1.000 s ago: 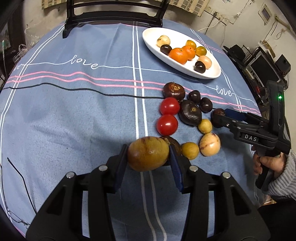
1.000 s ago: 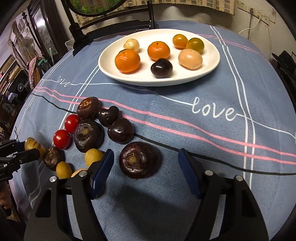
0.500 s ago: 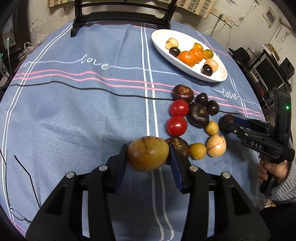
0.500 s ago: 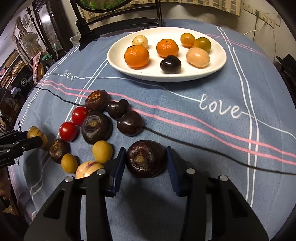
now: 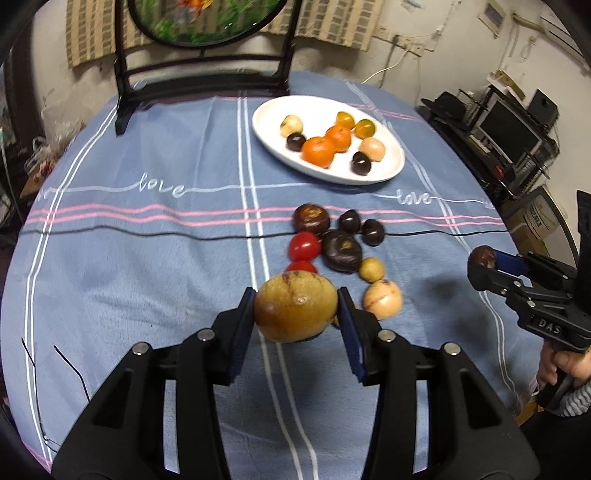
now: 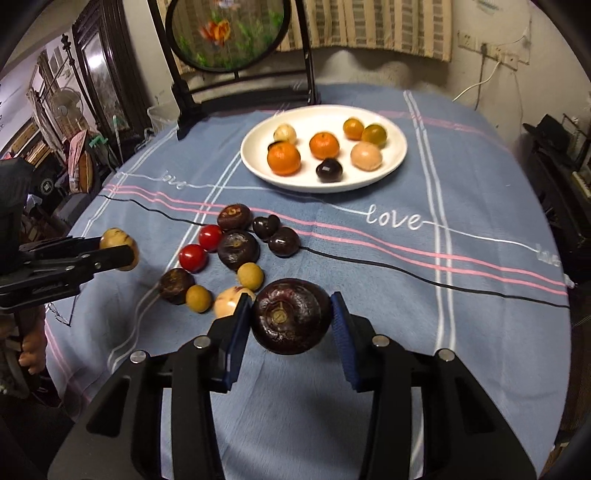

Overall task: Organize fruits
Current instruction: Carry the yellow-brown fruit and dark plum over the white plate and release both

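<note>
Fruit lies in two groups on the blue tablecloth point(image 5: 147, 258): a white oval plate point(image 6: 255, 162) toward the far edge of the tabletop, and a loose cluster nearer the middle. The left gripper point(image 5: 295, 314) is clenched on a yellow-brown fruit point(image 5: 295, 311), its blue pads pressing both sides, and the fruit is lifted clear of the cloth. The right gripper point(image 6: 291, 317) grasps a dark purple fruit point(image 6: 291, 315) with its stem scar facing the camera; its jaws have just been closing, and the fruit now sits gripped between them above the cloth. On the plate are two oranges point(image 6: 283, 158), a pale peach-coloured fruit point(image 6: 365, 156), a dark round fruit point(image 6: 328, 170), two small yellow-orange fruits point(image 6: 354, 128) and a small cream one point(image 6: 285, 133). A second dark fruit shows there in the left wrist view. The cluster holds two red tomatoes point(image 6: 210, 237), several dark purple fruits point(image 6: 238, 249), small yellow fruits point(image 6: 250, 276) and a cream fruit point(image 5: 382, 299) with a reddish blush, most of them touching or just beside each other. A black stand with a round painted panel point(image 6: 229, 33) sits at the far edge of the tabletop. A hand point(image 5: 557, 363) in a striped sleeve holds the right gripper's handle near the right edge.
</note>
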